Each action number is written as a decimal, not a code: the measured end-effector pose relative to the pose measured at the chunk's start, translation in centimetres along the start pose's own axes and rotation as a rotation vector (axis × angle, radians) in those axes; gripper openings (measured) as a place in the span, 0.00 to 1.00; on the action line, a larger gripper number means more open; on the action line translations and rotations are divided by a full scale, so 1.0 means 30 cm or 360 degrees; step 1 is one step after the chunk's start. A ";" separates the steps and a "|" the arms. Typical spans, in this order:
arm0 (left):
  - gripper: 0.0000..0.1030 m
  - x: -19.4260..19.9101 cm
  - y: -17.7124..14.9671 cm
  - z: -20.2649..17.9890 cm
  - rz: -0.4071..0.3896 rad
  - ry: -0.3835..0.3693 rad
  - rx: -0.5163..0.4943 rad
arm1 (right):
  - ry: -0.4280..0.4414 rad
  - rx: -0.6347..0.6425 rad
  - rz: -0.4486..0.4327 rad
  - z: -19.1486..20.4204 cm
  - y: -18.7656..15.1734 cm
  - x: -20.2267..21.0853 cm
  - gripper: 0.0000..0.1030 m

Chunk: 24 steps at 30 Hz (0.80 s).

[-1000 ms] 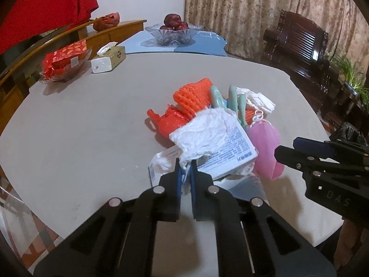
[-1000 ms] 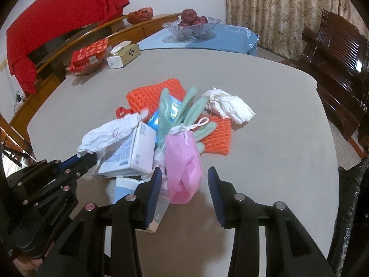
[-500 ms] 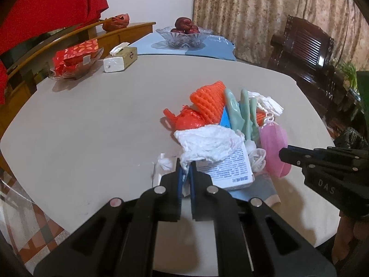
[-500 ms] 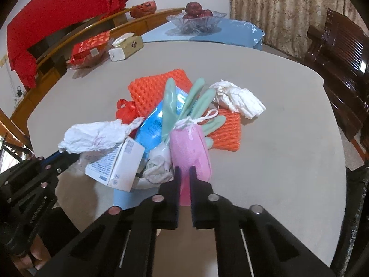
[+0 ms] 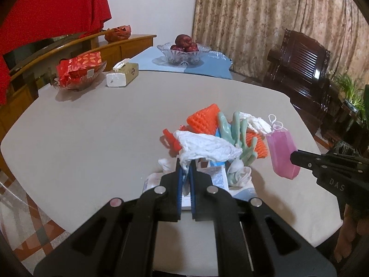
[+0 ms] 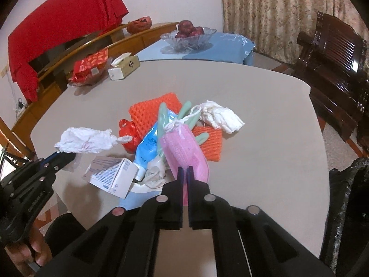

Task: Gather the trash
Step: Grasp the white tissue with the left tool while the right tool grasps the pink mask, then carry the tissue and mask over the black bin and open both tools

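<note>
White crumpled tissue (image 5: 207, 146) is pinched in the left claw (image 5: 186, 180); a pink mesh pouch (image 6: 184, 150) is pinched in the right claw (image 6: 185, 180), both raised above the surface (image 5: 92, 133).

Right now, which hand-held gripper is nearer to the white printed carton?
Left. The left hand-held gripper holds white crumpled paper just above the carton; the right hand-held gripper, clamping the pink pouch, sits farther to its right.
</note>
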<state>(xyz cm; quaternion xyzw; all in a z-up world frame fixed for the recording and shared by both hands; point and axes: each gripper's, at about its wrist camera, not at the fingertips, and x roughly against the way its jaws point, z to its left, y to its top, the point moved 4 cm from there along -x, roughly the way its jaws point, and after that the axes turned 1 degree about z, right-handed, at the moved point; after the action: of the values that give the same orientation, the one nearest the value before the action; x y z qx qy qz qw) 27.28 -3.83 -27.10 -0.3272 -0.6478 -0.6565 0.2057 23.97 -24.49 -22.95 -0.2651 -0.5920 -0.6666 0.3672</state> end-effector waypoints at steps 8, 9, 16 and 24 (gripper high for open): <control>0.05 0.044 -0.007 -0.024 0.0004 0.0029 0.0019 | -0.0010 -0.0010 -0.0047 -0.025 0.013 0.078 0.03; 0.05 0.053 -0.006 -0.030 0.0002 0.0032 0.0021 | -0.0014 -0.0009 -0.0056 -0.029 0.015 0.093 0.03; 0.05 0.109 -0.014 -0.096 -0.0001 0.0026 0.0000 | -0.0054 0.0004 -0.0117 -0.054 0.015 0.200 0.03; 0.05 0.179 -0.034 -0.229 0.0009 0.0000 -0.0044 | -0.0122 -0.0010 -0.0163 -0.139 -0.014 0.329 0.03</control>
<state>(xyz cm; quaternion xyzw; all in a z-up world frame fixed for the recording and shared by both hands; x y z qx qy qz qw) 21.69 -9.69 -23.71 -0.3318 -0.6378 -0.6647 0.2032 18.14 -30.31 -16.09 -0.2610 -0.6163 -0.6758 0.3088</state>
